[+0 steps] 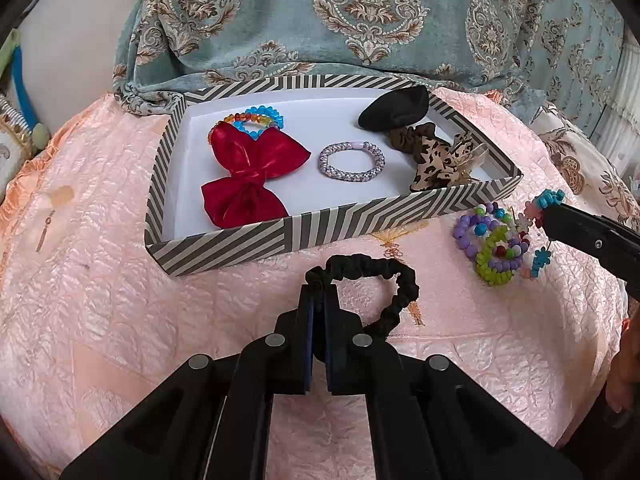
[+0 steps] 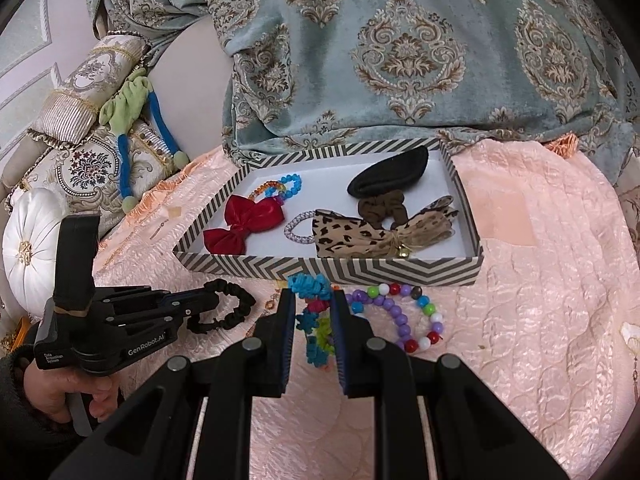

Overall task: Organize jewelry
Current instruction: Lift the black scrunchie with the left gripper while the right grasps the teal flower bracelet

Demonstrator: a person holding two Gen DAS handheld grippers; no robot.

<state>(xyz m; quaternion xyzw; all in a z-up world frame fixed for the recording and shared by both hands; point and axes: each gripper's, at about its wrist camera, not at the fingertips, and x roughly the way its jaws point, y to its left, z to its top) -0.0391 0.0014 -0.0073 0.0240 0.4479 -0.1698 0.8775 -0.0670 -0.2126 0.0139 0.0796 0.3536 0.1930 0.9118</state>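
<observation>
Between the left claw point(image 1: 319, 294) jaws sits the black scrunchie point(image 1: 384, 280).

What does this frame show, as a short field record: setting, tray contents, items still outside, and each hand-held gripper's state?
setting: pink quilted bedspread, striped tray on it
tray contents: red bow, blue and orange bead bracelets, lilac bracelet, black pouch, brown scrunchie, leopard bow
outside tray: black scrunchie, bead bracelets pile
left hand-held gripper: shut on black scrunchie
right hand-held gripper: jaws around turquoise bracelet, grip unclear
</observation>
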